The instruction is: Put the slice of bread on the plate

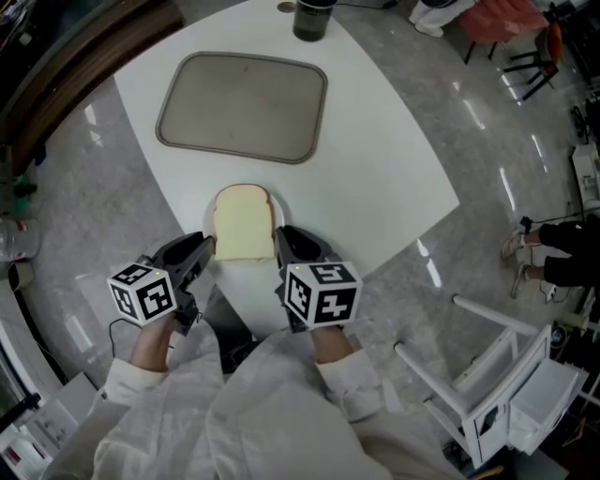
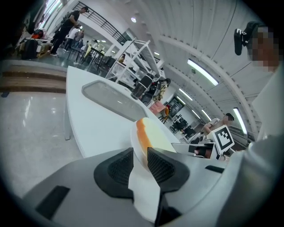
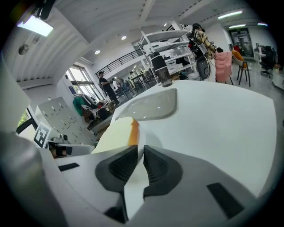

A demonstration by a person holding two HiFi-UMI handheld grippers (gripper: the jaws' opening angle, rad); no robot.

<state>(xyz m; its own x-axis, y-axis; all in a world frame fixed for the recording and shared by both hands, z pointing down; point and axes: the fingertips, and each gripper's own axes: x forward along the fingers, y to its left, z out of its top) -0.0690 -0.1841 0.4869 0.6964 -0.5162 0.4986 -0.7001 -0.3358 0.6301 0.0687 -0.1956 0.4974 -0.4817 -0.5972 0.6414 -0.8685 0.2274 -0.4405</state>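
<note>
A slice of bread (image 1: pixel 242 223) with a tan crust lies flat on a small white plate (image 1: pixel 278 212) at the near edge of the white table (image 1: pixel 384 159). My left gripper (image 1: pixel 208 247) is shut on the plate's left rim, my right gripper (image 1: pixel 280 240) on its right rim. In the left gripper view the plate (image 2: pixel 144 190) runs between the black pads (image 2: pixel 120 168) of the left gripper (image 2: pixel 140 160), with the bread (image 2: pixel 155 138) just beyond. The right gripper view shows the same: the right gripper (image 3: pixel 140 158) pinches the plate (image 3: pixel 133 193), and the bread (image 3: pixel 116 133) lies to the left.
A grey tray (image 1: pixel 242 105) lies empty in the middle of the table, and a dark cup (image 1: pixel 312 19) stands at the far edge. A white frame (image 1: pixel 487 375) lies on the floor at the right. People stand far off in the room.
</note>
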